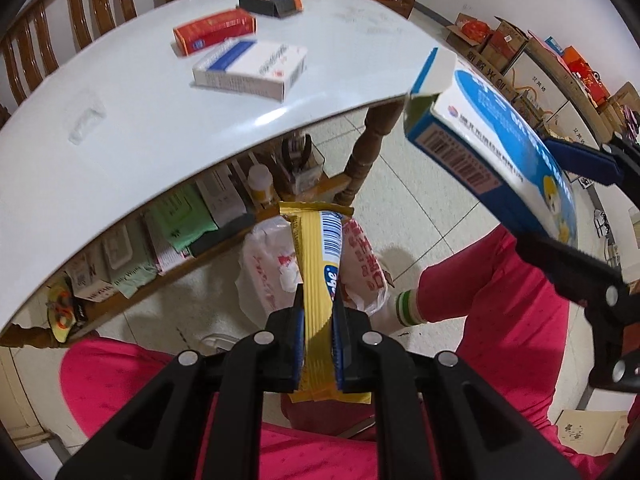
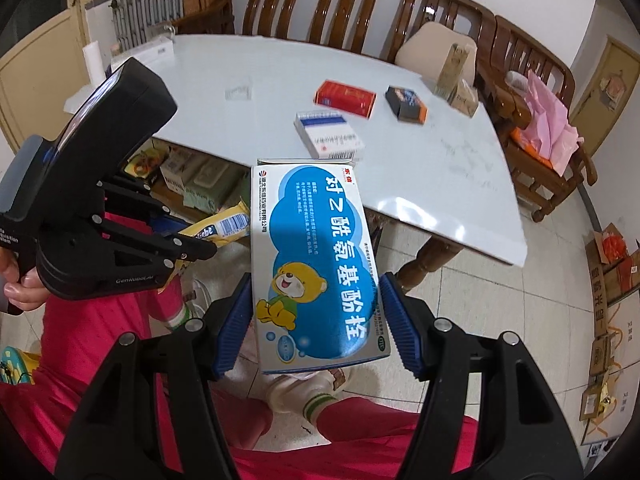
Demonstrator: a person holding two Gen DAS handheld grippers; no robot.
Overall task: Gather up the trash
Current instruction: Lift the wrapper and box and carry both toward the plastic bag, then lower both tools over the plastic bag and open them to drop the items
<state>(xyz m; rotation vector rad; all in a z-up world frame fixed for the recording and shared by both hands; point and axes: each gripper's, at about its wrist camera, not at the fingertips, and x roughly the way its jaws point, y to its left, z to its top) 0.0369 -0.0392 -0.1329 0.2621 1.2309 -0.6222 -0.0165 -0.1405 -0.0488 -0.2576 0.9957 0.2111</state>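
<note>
In transit: left gripper (image 1: pixel 318 312) clenched on yellow wrapper (image 1: pixel 320 264); right gripper (image 2: pixel 316 320) grasping blue box (image 2: pixel 316 248). Outstanding: three boxes (image 2: pixel 346 98) on table (image 2: pixel 240 128), twelve to one o'clock.

The room is brightly and evenly lit. A white shine is seen on the table (image 1: pixel 120 128) near its edge. Straight lines are bent round by both lenses, and dark corners are left. Far boxes (image 2: pixel 344 98) are slightly blurred.
</note>
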